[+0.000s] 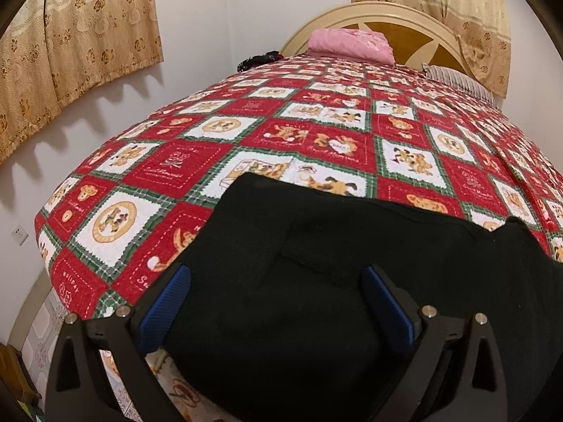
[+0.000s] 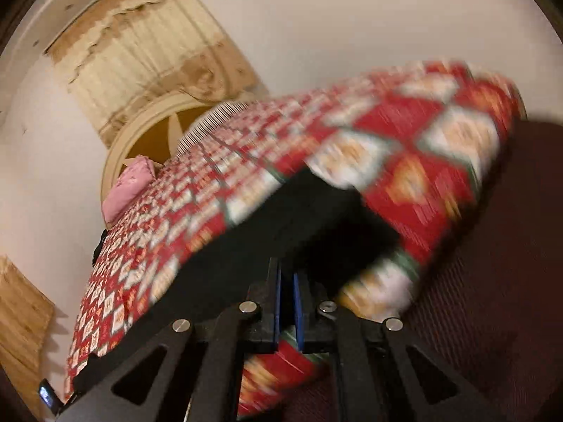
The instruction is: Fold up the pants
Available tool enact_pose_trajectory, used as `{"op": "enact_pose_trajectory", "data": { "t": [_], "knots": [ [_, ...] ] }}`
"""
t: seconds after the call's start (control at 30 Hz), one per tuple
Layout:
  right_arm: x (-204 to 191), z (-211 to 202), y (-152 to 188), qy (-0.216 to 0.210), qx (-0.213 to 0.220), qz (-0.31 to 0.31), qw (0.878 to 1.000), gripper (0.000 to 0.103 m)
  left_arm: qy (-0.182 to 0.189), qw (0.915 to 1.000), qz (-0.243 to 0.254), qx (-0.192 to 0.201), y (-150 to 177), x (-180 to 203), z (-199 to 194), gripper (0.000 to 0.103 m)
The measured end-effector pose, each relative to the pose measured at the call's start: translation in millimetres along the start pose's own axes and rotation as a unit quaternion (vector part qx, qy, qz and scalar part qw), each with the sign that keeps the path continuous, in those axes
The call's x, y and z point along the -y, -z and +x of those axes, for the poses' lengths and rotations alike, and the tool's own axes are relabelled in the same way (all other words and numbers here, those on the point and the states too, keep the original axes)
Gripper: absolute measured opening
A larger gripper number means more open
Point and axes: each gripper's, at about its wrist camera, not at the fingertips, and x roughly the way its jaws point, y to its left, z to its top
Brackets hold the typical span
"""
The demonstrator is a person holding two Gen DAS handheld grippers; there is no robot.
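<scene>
Pants (image 1: pixel 316 281) lie on the bed (image 1: pixel 246 133), the left gripper (image 1: pixel 278 302) wide apart over them, the right gripper (image 2: pixel 288 288) nearly shut, maybe pinching cloth, so a quick pull could mess the fold.

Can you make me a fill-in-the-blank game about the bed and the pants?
1. The pants on the bed are the color ____.
2. The pillow by the headboard is ____.
3. The left hand-held gripper has its jaws wide ____ around the pants.
4. The quilt has pictures of teddy ____.

Missing words: black; pink; open; bears
</scene>
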Motion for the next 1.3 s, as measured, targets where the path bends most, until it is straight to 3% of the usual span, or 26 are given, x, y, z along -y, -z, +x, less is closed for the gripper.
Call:
{"op": "enact_pose_trajectory", "data": {
  "t": [0.07,0.13,0.17,0.23,0.3,0.37,0.5,0.57,0.6,0.63,0.7,0.8,0.93,1.03,1.07,1.1,1.17,1.23,1.3],
  "knots": [
    [1,-5,1,-0.007,0.003,-0.005,1.000,0.009,-0.001,1.0000,0.002,-0.002,-1,1,0,0.102],
    [-1,-7,-5,0.007,-0.011,-0.002,1.000,0.023,0.002,1.0000,0.001,-0.005,-2,0,-1,0.101],
    [-4,-13,-11,0.038,-0.003,-0.002,0.999,0.029,0.006,1.0000,-0.002,-0.007,-3,-2,-3,0.101],
    [-5,-29,-16,0.083,0.040,-0.013,0.996,0.055,0.010,0.9999,-0.010,-0.005,-4,-3,-7,0.101],
    [-17,-51,-20,0.129,0.120,-0.036,0.984,0.064,0.017,0.9996,-0.021,0.005,-6,-3,-15,0.101],
    [-33,-55,-24,0.153,0.152,-0.083,0.973,0.064,0.029,0.9992,-0.019,0.019,-9,2,-26,0.101],
    [-66,-18,-34,0.159,0.117,-0.184,0.963,0.060,0.053,0.9975,0.017,0.043,-15,27,-46,0.101],
    [-71,8,-36,0.172,0.081,-0.206,0.960,0.042,0.060,0.9958,0.038,0.058,-14,43,-57,0.101],
    [-73,24,-35,0.161,0.052,-0.212,0.962,0.028,0.065,0.9951,0.042,0.060,-13,49,-61,0.101],
    [-75,37,-33,0.154,0.030,-0.218,0.963,0.022,0.074,0.9944,0.045,0.059,-11,54,-64,0.101],
    [-76,60,-25,0.167,-0.005,-0.236,0.957,0.022,0.092,0.9932,0.051,0.050,-5,65,-66,0.101],
    [-76,73,-26,0.192,0.009,-0.249,0.949,0.022,0.105,0.9913,0.070,0.037,2,82,-61,0.101],
    [-68,81,-46,0.173,-0.009,-0.203,0.964,0.022,0.105,0.9907,0.085,0.019,14,96,-51,0.101],
    [-83,77,-45,0.203,-0.006,-0.223,0.953,0.022,0.103,0.9903,0.093,-0.005,30,98,-36,0.102],
    [-93,70,-42,0.220,0.014,-0.227,0.948,0.022,0.108,0.9904,0.086,0.010,34,96,-39,0.102],
    [-106,59,-36,0.211,0.037,-0.235,0.948,0.022,0.112,0.9901,0.082,0.021,36,93,-42,0.102],
    [-140,42,-19,0.126,0.064,-0.260,0.955,0.030,0.115,0.9891,0.088,0.024,36,94,-43,0.102],
    [-180,36,4,0.023,0.054,-0.279,0.959,0.078,0.130,0.9873,0.088,0.023,33,92,-47,0.102],
    [-223,43,34,-0.093,0.008,-0.296,0.950,0.082,0.150,0.9851,0.079,0.030,27,87,-53,0.102]
  ]
}}
